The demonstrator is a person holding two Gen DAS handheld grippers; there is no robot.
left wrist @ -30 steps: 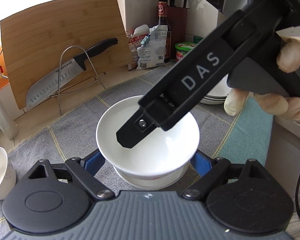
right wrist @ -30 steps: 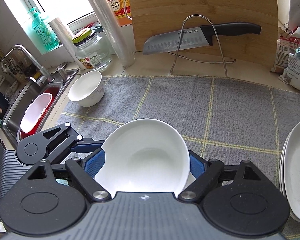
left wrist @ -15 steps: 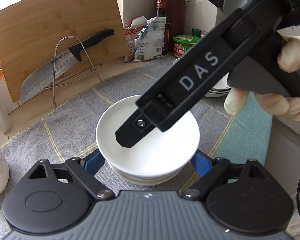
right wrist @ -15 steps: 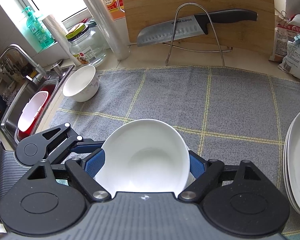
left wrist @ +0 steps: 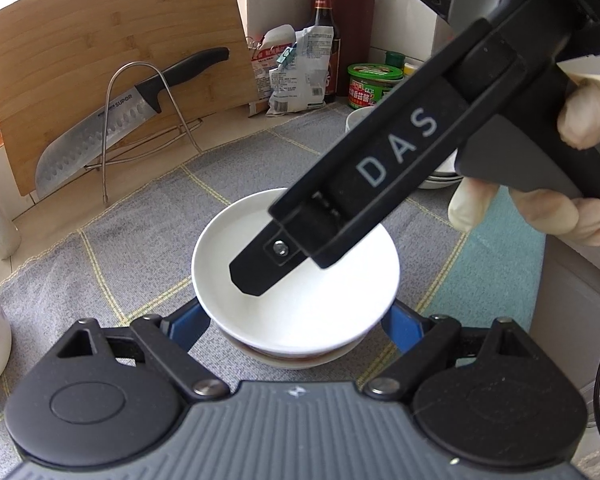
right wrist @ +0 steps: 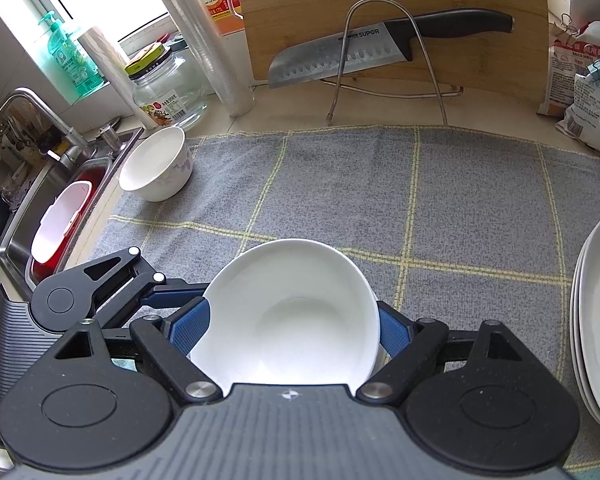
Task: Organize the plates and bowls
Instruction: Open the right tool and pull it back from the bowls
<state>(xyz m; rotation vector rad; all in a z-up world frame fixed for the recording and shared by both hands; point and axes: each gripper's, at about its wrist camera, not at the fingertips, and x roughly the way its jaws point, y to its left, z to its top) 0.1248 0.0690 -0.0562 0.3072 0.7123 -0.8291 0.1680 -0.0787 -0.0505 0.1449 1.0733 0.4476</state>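
White glazed bowl (right wrist: pixel 292 312) sits between the blue ribbed pads of your right gripper (right wrist: pixel 292 332), and both pads look pressed to its rim, so you have it in a half-wide hold, tilted a little toward the lens. Under it in the left wrist view sits a second bowl (left wrist: pixel 296 356), nested beneath; your left gripper (left wrist: pixel 296 320) stands wide on either side of that stack, pads beside the walls, though whether they press you cannot tell.

My read is that you are partway through. One bowl pair is coming together between your jaws. Ahead and left of the right jaws, well apart, a deeper flowered bowl (right wrist: pixel 156 170) stands alone by the sink. Right of those jaws, shallow plates (right wrist: pixel 598 320) already lie stacked.

Everything rests on a grey woven cloth (right wrist: pixel 420 208) with yellow grid lines, soft and grippy under smooth, slippery ceramic.
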